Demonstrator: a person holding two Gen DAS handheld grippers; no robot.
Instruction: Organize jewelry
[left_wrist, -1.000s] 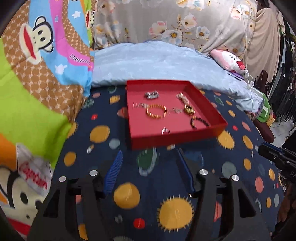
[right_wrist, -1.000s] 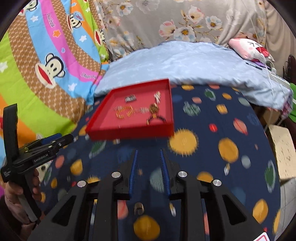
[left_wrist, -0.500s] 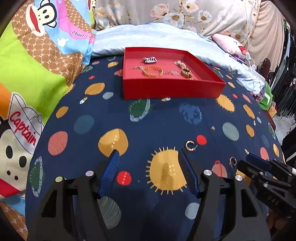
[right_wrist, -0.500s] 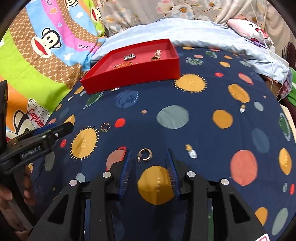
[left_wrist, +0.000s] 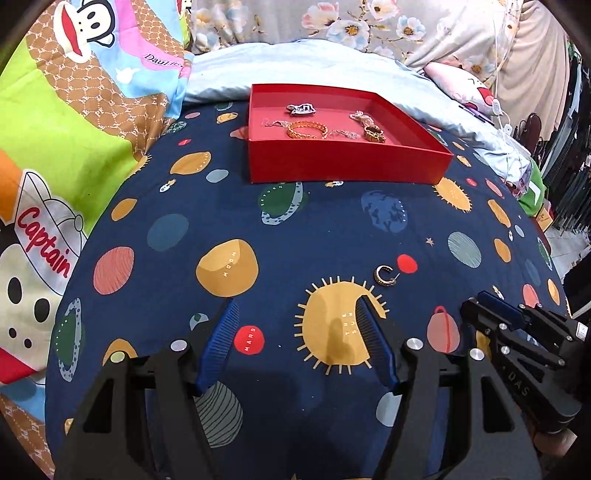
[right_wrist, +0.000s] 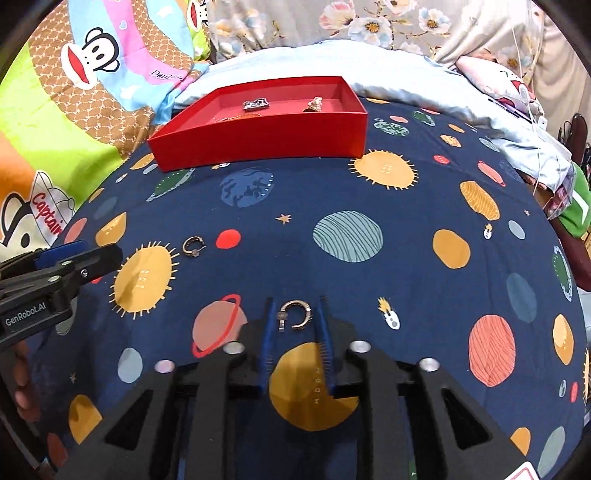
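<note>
Right wrist view: right tool (right_wrist: 295, 314) angled down, closing around hoop earring (right_wrist: 295, 314), pads not pressing.

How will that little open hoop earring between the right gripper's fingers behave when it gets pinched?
The hoop earring looks like thin rigid metal, so it probably keeps its shape. Being tiny, curved and smooth, it may twist or slip as the right gripper closes. It lies flat on the soft bedspread, so it could sink in.

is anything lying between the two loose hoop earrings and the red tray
Nothing visible does. Only bare planet-print bedspread lies between the earring in the closing right claw, the other earring, and the red tray.
</note>
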